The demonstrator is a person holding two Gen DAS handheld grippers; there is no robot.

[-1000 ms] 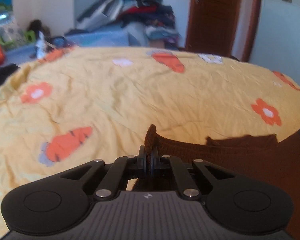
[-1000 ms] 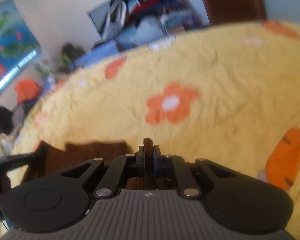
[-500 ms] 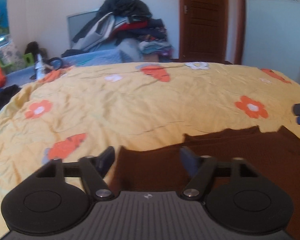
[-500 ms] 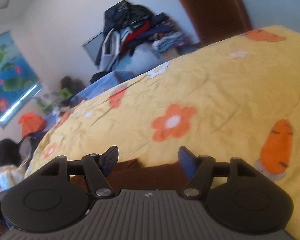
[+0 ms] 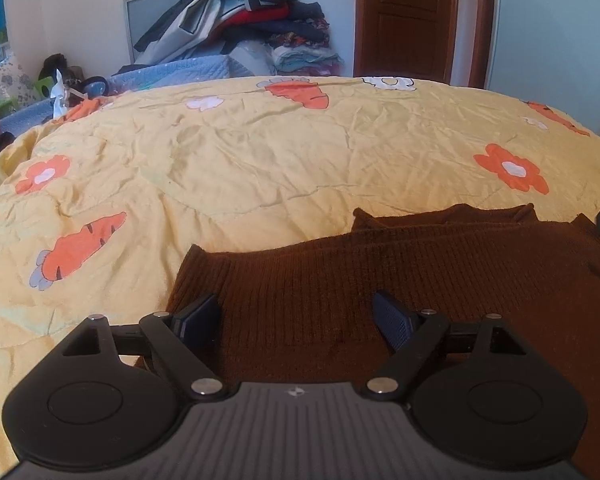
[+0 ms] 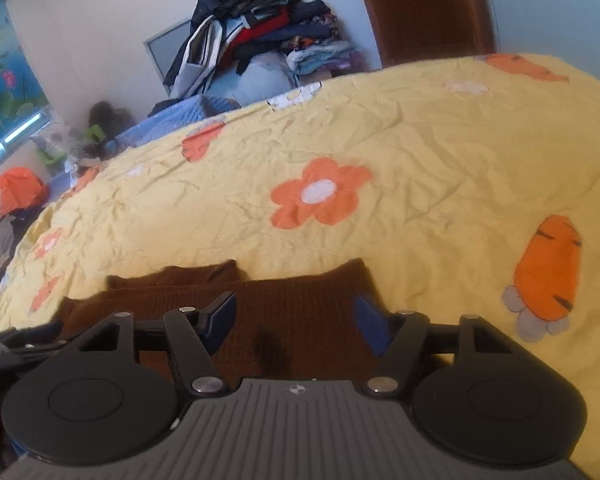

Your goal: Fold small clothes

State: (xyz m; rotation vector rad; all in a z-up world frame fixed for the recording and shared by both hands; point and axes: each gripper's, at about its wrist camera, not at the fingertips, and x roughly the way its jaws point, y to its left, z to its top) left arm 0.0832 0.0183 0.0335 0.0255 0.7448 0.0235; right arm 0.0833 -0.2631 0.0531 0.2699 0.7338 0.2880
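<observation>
Both the left claw (image 5: 296, 316) and right claw (image 6: 294, 316) are opening wide, gripping nothing, above the brown sweater (image 5: 400, 272).

A yellow quilt (image 5: 260, 160), creased all over, covers the bed, printed with orange flowers (image 6: 320, 196), carrots (image 5: 80, 248) and a few white blossoms (image 5: 388, 82). Behind it a heap of clothes (image 5: 252, 20) is piled high against the white wall, resting on a blue quilted cover (image 5: 180, 74) with a grey panel (image 5: 152, 16) leaning behind it, and a brown door (image 5: 406, 20) stands shut to the right. Off to the left are a lotus picture (image 6: 0, 80), an orange bundle (image 6: 20, 192) and small clutter too blurred to make out.
</observation>
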